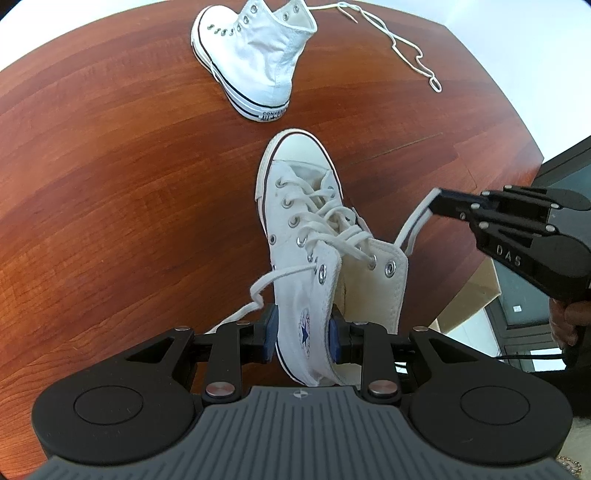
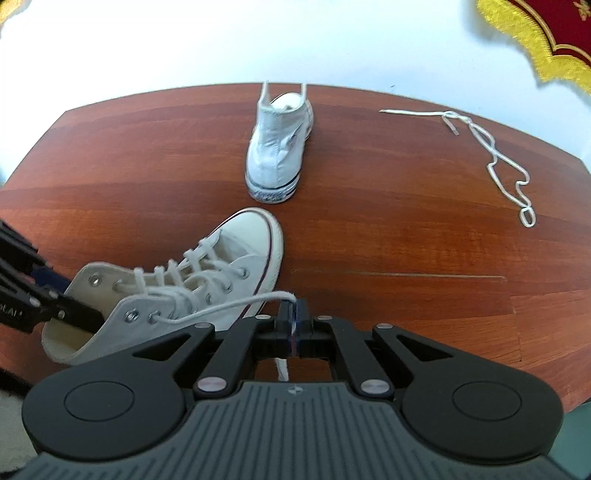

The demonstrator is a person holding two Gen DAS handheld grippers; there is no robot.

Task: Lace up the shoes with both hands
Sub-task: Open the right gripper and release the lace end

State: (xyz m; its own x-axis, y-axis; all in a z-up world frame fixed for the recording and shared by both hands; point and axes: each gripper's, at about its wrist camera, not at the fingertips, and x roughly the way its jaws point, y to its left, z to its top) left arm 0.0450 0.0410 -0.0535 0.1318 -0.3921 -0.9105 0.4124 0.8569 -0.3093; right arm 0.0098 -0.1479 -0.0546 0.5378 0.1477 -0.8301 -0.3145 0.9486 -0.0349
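Heel of the near shoe (image 1: 325, 288) is hidden behind the left gripper (image 1: 303, 332) body at the bottom of the left wrist frame. In the right wrist view the far shoe (image 2: 277, 147) is soft and its heel print unreadable, and the lace end (image 2: 282, 365) drops out of sight under the right gripper (image 2: 294, 321). The hand (image 1: 565, 317) on the right edge is cut off; the rug (image 2: 546, 33) in the upper right corner is cropped.

A home-like room is suggested: a reddish wooden table (image 2: 369, 236) is set on a pale floor (image 2: 258, 44), where the gold-edged red rug (image 2: 546, 33) is seen; sneakers are laid out on the tabletop
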